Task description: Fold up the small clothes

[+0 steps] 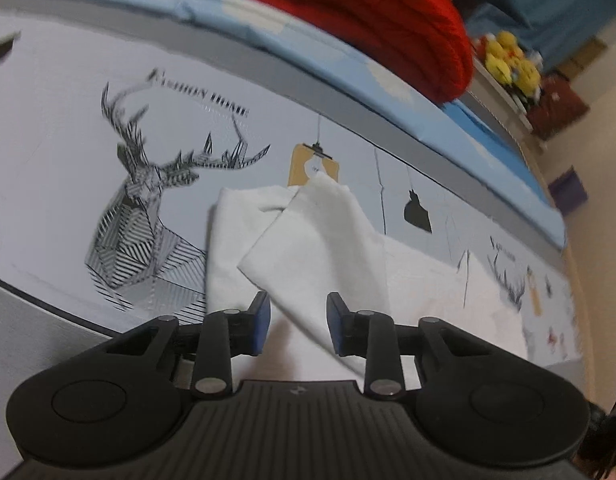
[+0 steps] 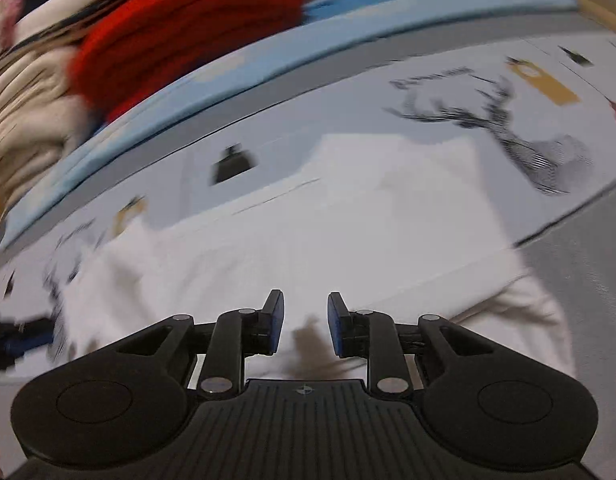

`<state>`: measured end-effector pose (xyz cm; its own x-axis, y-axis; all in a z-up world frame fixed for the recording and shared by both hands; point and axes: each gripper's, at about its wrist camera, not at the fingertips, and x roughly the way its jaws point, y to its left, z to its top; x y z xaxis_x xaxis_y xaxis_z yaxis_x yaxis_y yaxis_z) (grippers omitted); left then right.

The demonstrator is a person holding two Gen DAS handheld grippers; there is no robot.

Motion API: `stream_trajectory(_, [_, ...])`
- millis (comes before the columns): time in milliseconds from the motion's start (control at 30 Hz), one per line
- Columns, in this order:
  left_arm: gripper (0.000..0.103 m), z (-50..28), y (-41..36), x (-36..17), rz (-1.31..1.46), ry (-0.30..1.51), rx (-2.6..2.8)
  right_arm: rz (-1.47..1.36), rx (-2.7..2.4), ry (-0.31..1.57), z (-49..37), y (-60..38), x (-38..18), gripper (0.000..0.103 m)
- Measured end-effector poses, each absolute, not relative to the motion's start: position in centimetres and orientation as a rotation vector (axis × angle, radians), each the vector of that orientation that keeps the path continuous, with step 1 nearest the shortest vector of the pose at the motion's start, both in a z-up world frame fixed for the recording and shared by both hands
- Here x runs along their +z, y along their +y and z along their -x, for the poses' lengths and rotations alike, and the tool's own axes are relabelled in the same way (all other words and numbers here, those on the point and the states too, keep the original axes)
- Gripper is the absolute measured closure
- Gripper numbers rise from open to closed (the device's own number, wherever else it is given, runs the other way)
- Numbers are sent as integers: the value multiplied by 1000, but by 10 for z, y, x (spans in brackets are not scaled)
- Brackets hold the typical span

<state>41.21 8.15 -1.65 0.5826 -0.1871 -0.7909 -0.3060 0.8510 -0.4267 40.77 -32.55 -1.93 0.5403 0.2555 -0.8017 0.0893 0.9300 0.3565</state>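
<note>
A small white garment [image 1: 308, 240] lies on a pale bedsheet printed with deer heads [image 1: 148, 208]. One part of it is folded over on top, with a corner pointing away from me. My left gripper [image 1: 298, 322] is open just above the garment's near part, holding nothing. In the right wrist view the same white garment [image 2: 388, 216] spreads flat, blurred by motion. My right gripper [image 2: 306, 320] is open over its near edge, holding nothing.
A red folded blanket [image 1: 388, 20] and a light blue sheet [image 1: 308, 48] lie along the far side of the bed. Yellow plush toys [image 1: 512, 62] sit on a shelf at the far right. The grey bed edge [image 2: 580, 264] shows at right.
</note>
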Motion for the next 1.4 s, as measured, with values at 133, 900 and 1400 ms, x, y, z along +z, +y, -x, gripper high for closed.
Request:
stream_trajectory(133, [69, -421, 88, -40, 698, 987, 116, -524, 16, 1033, -426, -352, -30, 77])
stream_trajectory(900, [100, -401, 68, -1, 631, 857, 181, -798, -258, 1100, -405, -390, -35, 76])
stream_trajectory(1400, [82, -345, 98, -21, 718, 1012, 270, -878, -333, 1062, -394, -420, -51, 97])
